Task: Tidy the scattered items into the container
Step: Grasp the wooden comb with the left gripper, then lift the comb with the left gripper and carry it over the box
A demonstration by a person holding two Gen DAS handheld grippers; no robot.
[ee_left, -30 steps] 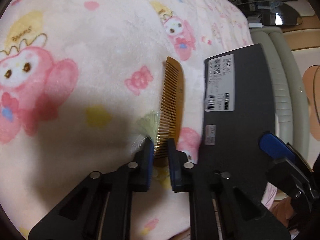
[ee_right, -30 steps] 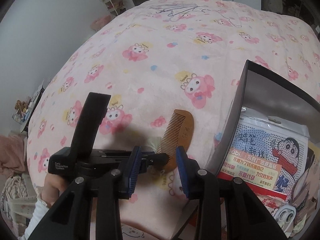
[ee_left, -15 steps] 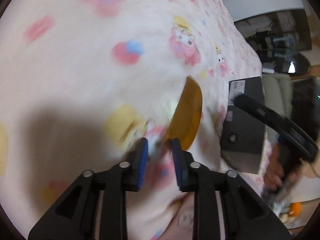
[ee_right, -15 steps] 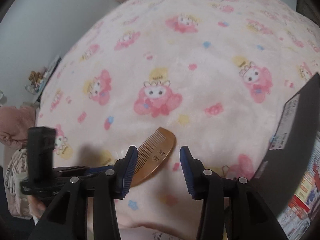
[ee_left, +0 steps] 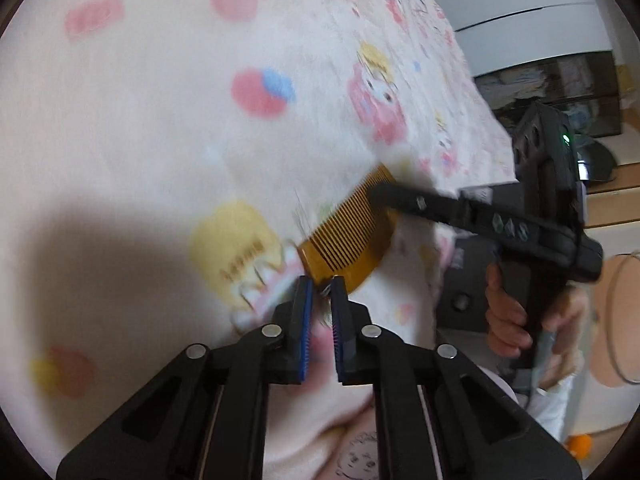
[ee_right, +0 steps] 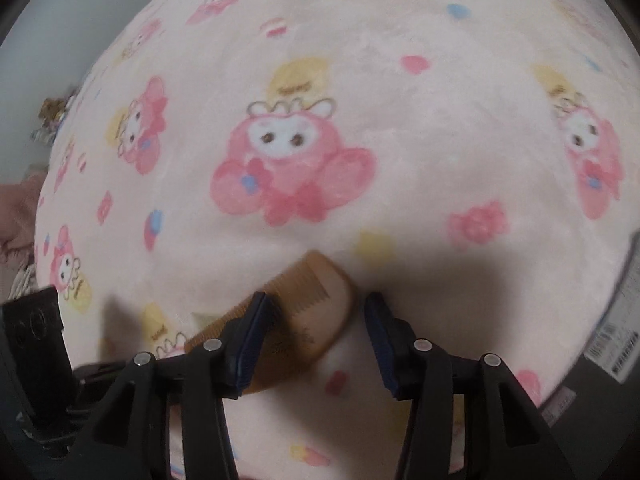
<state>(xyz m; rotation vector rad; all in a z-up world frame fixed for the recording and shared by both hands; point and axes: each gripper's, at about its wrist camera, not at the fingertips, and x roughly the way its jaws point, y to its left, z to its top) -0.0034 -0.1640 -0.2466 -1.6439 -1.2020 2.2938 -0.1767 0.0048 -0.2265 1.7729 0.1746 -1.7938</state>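
Note:
A brown wooden comb [ee_left: 348,236] lies on the pink cartoon-print blanket [ee_left: 140,140]. My left gripper [ee_left: 320,290] is shut, its tips right at the comb's near corner; a small dark bit sits between them, and I cannot tell if it is gripped. My right gripper [ee_right: 318,300] hangs low over the comb [ee_right: 308,304], jaws opening, the comb between them and the pads not pressing on it. One right finger [ee_left: 420,202] crosses the comb's far end in the left wrist view. The black box [ee_right: 616,320] shows at the right edge.
A hand [ee_left: 508,312] holds the right gripper's handle in front of the black box [ee_left: 460,300]. The left gripper's body [ee_right: 36,340] fills the lower left of the right wrist view. Cabinets and shelves [ee_left: 552,60] stand beyond the bed.
The right gripper has come down over the comb with its jaws wider apart. The left gripper swung round, parted briefly and closed again. The box slid toward the edge in both views.

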